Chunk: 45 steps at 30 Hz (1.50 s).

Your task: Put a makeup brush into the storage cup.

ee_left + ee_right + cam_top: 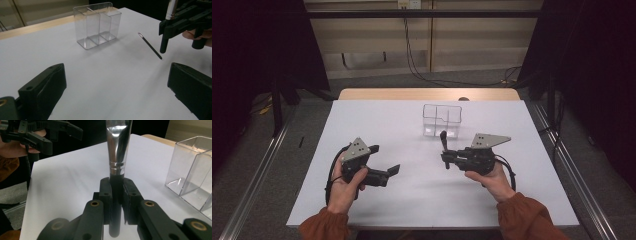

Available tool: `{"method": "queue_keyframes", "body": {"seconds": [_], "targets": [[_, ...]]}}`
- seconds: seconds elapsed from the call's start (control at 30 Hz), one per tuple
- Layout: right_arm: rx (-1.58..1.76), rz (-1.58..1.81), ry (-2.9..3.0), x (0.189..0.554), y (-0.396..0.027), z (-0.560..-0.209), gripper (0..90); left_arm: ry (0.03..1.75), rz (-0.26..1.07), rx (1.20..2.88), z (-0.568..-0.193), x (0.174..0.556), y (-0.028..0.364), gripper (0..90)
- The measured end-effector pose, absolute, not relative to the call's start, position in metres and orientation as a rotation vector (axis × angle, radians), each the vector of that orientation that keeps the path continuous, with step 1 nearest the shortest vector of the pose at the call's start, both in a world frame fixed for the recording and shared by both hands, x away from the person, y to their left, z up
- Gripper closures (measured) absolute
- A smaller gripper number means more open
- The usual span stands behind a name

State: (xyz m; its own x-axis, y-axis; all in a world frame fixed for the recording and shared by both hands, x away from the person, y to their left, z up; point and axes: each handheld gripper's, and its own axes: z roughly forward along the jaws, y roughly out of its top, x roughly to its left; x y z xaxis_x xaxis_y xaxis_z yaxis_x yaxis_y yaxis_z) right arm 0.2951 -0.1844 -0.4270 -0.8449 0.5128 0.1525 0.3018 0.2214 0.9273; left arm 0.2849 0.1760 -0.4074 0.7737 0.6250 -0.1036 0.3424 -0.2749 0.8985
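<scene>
A clear plastic organizer (442, 120) with several compartments stands on the white table top (377, 120), just beyond the hands. My right gripper (445, 159) is shut on the black handle of a makeup brush (443, 140). In the right gripper view the brush (118, 142) rises upright from between the jaws of that gripper (117, 187), its silver ferrule catching the light. My left gripper (384, 160) is open with nothing between its jaws. In the left gripper view its jaws (117, 82) frame bare table, with the organizer (97, 25) ahead.
A thin dark stick with a pale tip (150, 46) lies flat on the table beneath the right gripper (175, 27). The organizer (192, 167) stands to the right of the brush. A wooden table edge (427, 94) runs behind the white sheet, and cables hang at the back wall.
</scene>
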Motion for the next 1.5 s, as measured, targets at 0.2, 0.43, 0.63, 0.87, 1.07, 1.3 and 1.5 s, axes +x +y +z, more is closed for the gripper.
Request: {"method": "queue_keyframes", "body": {"seconds": [0.2, 0.43, 0.63, 0.87, 1.07, 1.3, 1.5], "targets": [[0.795, 1.673, 2.266, 0.299, -0.189, -0.421, 80.0, 0.794, 0.363, 1.859, -0.415, 0.282, 0.193, 2.8], [0.803, 1.646, 2.223, 0.309, -0.195, -0.411, 80.0, 0.818, 0.361, 1.793, -0.424, 0.276, 0.205, 2.9], [0.818, 1.630, 2.198, 0.320, -0.197, -0.405, 80.0, 0.820, 0.385, 1.761, -0.429, 0.272, 0.212, 3.5], [0.830, 1.622, 2.180, 0.332, -0.194, -0.402, 79.9, 0.839, 0.433, 1.728, -0.433, 0.267, 0.223, 3.5], [0.855, 1.624, 2.148, 0.340, -0.196, -0.399, 80.0, 0.842, 0.455, 1.717, -0.440, 0.261, 0.229, 3.1], [0.880, 1.608, 2.110, 0.348, -0.201, -0.395, 80.0, 0.821, 0.466, 1.714, -0.444, 0.253, 0.234, 2.5], [0.926, 1.604, 2.078, 0.357, -0.208, -0.390, 79.9, 0.823, 0.485, 1.684, -0.444, 0.252, 0.236, 1.7]]}}
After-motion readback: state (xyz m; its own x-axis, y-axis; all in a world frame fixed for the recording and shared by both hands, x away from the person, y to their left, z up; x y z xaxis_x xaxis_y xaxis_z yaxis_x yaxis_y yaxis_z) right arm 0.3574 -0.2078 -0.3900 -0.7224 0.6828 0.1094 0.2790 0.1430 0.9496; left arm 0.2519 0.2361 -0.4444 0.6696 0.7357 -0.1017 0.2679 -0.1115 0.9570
